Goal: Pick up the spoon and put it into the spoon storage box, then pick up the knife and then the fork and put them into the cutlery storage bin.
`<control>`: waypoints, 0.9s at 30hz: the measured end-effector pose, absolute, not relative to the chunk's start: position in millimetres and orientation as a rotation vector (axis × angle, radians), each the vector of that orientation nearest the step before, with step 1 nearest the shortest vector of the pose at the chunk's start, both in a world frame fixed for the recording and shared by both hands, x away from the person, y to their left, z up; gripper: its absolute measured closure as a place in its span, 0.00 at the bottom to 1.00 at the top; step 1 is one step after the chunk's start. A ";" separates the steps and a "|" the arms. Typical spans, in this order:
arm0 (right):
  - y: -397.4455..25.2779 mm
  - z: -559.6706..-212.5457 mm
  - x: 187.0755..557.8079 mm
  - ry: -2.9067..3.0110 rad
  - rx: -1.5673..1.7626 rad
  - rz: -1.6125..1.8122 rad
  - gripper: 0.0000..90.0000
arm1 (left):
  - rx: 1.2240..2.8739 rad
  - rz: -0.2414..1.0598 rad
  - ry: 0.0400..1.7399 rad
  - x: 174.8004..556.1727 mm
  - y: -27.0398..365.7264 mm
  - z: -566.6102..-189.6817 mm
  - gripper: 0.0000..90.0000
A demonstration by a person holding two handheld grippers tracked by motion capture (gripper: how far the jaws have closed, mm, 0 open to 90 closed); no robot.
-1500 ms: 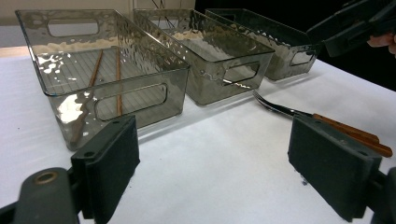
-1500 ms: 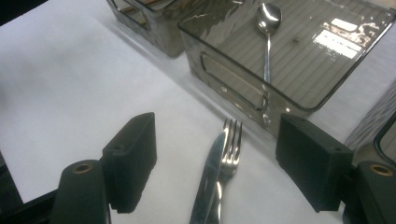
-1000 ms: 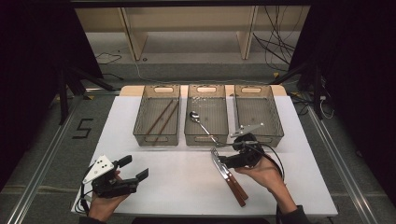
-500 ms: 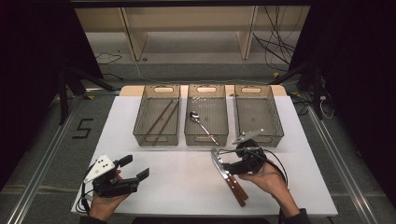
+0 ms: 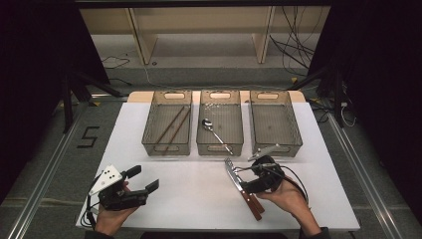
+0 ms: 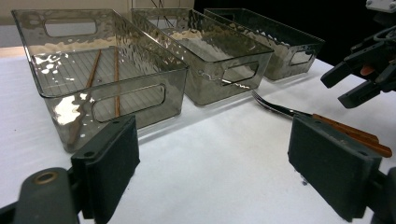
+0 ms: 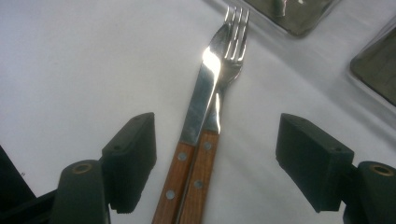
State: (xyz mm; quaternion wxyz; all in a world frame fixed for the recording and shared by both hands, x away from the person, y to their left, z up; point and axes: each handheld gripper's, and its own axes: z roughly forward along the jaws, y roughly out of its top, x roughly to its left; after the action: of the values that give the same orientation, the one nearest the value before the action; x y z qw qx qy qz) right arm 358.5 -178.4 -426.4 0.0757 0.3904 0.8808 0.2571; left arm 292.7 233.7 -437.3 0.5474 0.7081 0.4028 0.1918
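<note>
I hold the right gripper (image 7: 215, 154) with its jaws wide apart above the knife (image 7: 198, 109) and the fork (image 7: 229, 60). Both lie side by side, touching, on the white table (image 5: 194, 199), in front of the middle tray (image 5: 220, 145). My left gripper (image 5: 142, 181) is also wide, holding nothing, low at the table's near left.

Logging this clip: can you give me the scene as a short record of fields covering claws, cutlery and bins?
right claw: open, jaws either side of the wooden handles
knife: flat on table, beside the fork
fork: flat on table, tines toward the bins
left claw: open, holding nothing
left bin: two chopsticks
middle bin: spoon
right bin: looks empty
</note>
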 end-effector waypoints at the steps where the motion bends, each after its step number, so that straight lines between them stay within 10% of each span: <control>1: -178.0 -426.7 357.7 2.645 1.164 0.771 0.33 | 1.678 0.455 0.954 292.7 233.7 -437.3 0.18; 27: -161.9 -438.4 333.5 2.767 1.090 0.710 0.47 | 1.679 0.451 0.955 291.0 235.0 -437.6 0.18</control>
State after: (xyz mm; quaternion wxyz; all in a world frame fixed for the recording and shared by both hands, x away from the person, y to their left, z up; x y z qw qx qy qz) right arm 333.5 -161.9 -438.4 0.0422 0.3561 0.9042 0.2320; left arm 291.0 235.0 -437.6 0.5474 0.7083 0.4029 0.1905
